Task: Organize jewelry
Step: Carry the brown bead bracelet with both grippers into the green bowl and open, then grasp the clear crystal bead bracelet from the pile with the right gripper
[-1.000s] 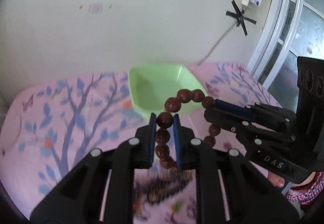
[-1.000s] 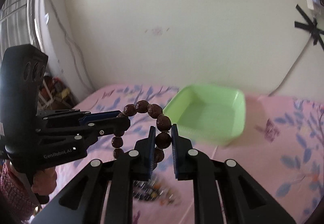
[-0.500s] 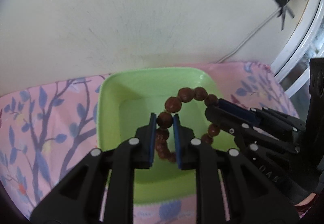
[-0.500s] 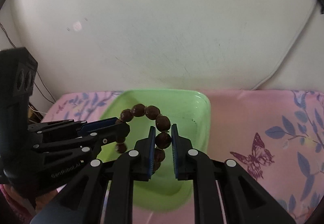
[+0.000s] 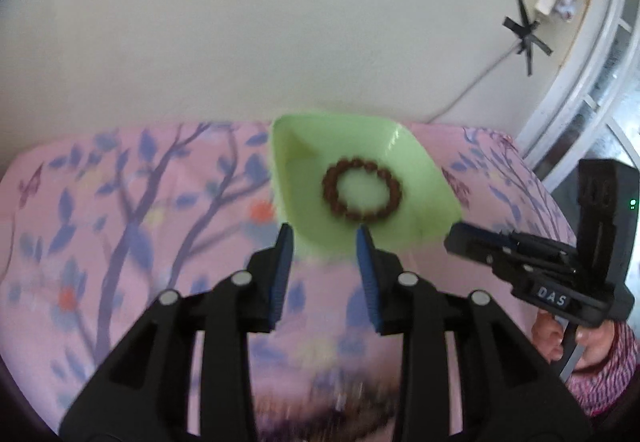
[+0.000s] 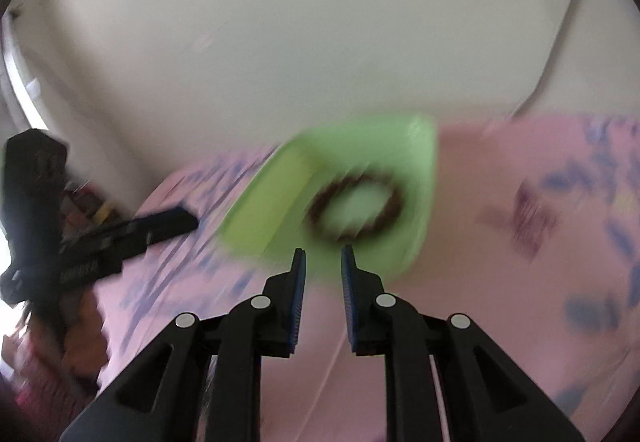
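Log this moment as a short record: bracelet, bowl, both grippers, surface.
bracelet: brown beads, lying flat as a ring inside the bowl, touched by neither gripper
bowl: light green, on the cloth near the wall
left gripper: jaws opening, nothing between them, short of the bowl's near edge
right gripper: jaws drawn to a narrow gap, nothing between them, also short of the bowl
cloth: pink with a blue tree print
task state: bracelet already in the bowl
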Demonstrator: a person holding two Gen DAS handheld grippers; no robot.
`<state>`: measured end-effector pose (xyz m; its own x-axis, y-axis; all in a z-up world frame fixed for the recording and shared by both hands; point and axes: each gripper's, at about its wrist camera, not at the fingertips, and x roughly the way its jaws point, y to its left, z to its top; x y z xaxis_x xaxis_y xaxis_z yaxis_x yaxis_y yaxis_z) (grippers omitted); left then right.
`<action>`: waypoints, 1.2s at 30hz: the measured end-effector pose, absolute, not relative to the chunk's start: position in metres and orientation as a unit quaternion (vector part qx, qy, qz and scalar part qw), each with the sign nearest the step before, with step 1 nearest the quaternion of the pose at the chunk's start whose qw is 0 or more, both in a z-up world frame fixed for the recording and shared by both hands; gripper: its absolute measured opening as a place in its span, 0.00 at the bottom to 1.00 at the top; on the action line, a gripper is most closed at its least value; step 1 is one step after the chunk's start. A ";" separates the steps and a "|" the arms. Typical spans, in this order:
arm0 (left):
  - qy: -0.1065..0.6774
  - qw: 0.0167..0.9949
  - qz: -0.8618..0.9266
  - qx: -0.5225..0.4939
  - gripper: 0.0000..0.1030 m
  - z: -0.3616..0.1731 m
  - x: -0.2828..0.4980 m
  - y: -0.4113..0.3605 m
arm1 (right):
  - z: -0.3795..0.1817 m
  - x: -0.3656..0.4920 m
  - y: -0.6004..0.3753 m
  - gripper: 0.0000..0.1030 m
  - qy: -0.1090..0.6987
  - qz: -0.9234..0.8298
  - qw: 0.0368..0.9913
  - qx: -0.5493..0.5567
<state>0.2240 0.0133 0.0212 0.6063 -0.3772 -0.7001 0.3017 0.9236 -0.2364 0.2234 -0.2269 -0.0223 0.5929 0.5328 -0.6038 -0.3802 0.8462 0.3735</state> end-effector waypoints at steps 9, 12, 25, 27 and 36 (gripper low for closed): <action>0.417 0.891 -0.159 -0.080 0.30 -0.029 0.129 0.072 | -0.058 0.157 -0.189 0.00 0.406 0.354 0.841 0.054; 0.415 0.892 -0.146 -0.108 0.30 -0.033 0.111 0.095 | -0.061 0.167 -0.175 0.00 0.413 0.353 0.838 0.054; 0.416 0.889 -0.173 -0.079 0.35 -0.045 0.078 0.095 | -0.059 0.148 -0.205 0.00 0.408 0.278 0.868 0.057; 0.408 0.894 -0.178 -0.046 0.35 -0.044 0.071 0.080 | -0.055 0.137 -0.220 0.00 0.395 0.266 0.877 0.068; 0.383 0.889 -0.240 0.068 0.36 -0.042 0.051 0.006 | -0.050 0.075 -0.278 0.00 0.360 0.223 0.897 0.122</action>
<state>0.0515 0.0059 -0.0424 0.5915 -0.3750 -0.7138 0.4787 0.8757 -0.0634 0.0747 -0.2780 -0.0504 0.6403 0.4892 -0.5922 -0.3126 0.8702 0.3809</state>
